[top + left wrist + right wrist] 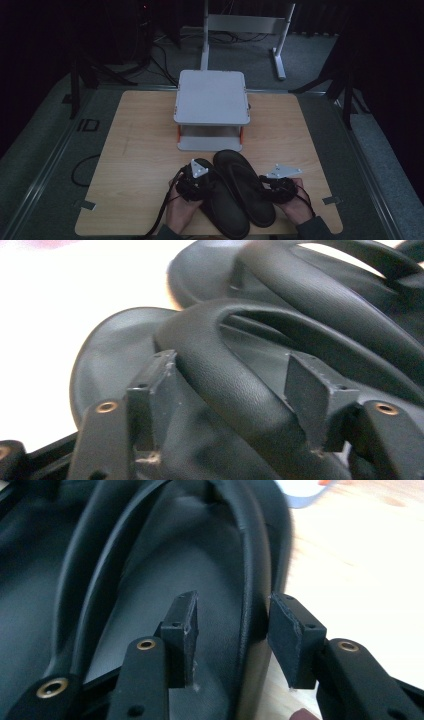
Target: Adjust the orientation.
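The high view is dim, and the two black sandals merge into one dark mass, so their straps and the jaws' tips are hard to make out there. The left sandal [220,205] and the right sandal [245,185] lie side by side on the wooden bench [135,150], just in front of the grey riser stand [212,97], toes toward it; the left one's heel nears the bench's front edge.

The left gripper [192,182] sits over the left sandal, on the side away from the right one, its hand [180,210] coming in from below, partly cut off. In the left gripper view its jaws straddle the strap [235,385], one at each side; whether the pads press it I cannot tell.

The right gripper [280,187], held by the right hand [297,207], meets the right sandal's outer side. In the right gripper view its jaws stand apart around the strap [252,580] and sole edge, with gaps showing.
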{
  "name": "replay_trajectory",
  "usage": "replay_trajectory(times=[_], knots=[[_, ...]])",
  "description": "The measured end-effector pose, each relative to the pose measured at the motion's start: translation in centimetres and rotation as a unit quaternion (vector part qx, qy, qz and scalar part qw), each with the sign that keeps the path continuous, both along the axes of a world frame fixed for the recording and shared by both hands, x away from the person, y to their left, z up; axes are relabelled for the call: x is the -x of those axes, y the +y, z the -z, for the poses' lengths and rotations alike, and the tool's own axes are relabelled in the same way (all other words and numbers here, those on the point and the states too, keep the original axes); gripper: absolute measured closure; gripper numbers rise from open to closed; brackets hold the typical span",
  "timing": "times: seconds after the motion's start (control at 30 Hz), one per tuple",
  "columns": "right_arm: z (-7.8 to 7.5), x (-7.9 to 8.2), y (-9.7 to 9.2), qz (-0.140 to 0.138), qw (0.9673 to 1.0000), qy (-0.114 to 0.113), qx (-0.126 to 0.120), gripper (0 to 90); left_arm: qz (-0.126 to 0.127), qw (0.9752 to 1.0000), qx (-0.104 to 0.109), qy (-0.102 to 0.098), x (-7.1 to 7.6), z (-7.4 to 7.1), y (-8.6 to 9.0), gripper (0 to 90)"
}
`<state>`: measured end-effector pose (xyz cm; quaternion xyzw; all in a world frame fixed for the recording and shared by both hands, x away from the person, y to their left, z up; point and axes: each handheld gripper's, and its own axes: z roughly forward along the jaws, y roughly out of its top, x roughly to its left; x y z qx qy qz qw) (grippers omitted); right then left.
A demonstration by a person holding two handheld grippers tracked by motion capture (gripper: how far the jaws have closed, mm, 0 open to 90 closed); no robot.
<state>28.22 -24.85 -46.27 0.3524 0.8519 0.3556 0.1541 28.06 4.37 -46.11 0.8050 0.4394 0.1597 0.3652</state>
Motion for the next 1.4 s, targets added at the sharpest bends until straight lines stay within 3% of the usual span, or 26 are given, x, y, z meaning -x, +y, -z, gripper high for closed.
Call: replay_trajectory(times=[0.2,0.3,0.47,0.57,0.73,0.87,0.97,1.07,1.13,1.2,1.23,1.4], knots=[[-0.1,0.4,1.2,-0.044,0.9987,0.017,-0.018,52.4,-0.017,0.9998,0.002,0.003,-1.7,0.1,1.4,42.3],[-0.1,0.5,1.7,-0.053,0.9982,0.018,-0.022,45.7,-0.017,0.9997,0.011,0.011,-2.1,0.2,1.8,40.7],[-0.5,0.2,1.6,-0.055,0.9972,0.014,-0.049,40.5,-0.019,0.9996,0.020,-0.003,-1.2,-0.2,1.8,35.7],[-1.0,0.1,1.4,-0.051,0.9970,-0.003,-0.058,40.0,-0.024,0.9994,0.024,-0.010,-0.4,-0.7,2.2,33.5],[-1.8,-0.4,-0.2,-0.010,0.9964,-0.033,-0.078,46.7,-0.026,0.9993,0.022,-0.016,1.3,-1.0,2.6,31.6],[-1.1,-1.5,-1.7,0.042,0.9969,-0.029,-0.061,57.3,-0.021,0.9995,0.022,-0.008,2.3,-0.4,2.3,30.2],[0.0,-2.0,-2.0,0.054,0.9975,-0.009,-0.044,59.2,-0.020,0.9997,0.015,-0.004,2.5,0.2,1.9,29.1],[0.8,-2.0,-1.6,0.043,0.9988,0.006,-0.023,60.6,-0.019,0.9998,0.008,0.002,2.3,0.7,1.7,32.4],[1.1,-1.9,-1.2,0.021,0.9995,0.015,-0.019,61.4,-0.021,0.9998,-0.001,0.003,2.1,0.8,1.7,37.6],[1.1,-1.7,-0.6,-0.002,0.9997,0.018,-0.016,65.1,-0.020,0.9998,0.001,0.008,1.9,0.8,2.0,45.3],[1.0,-1.6,-0.4,-0.005,0.9999,0.013,-0.009,66.2,-0.017,0.9998,0.007,0.010,1.9,0.8,2.2,46.5],[0.9,-1.2,0.0,-0.025,0.9996,0.015,-0.007,68.7,-0.016,0.9998,-0.003,0.009,1.5,0.8,2.6,49.3]])
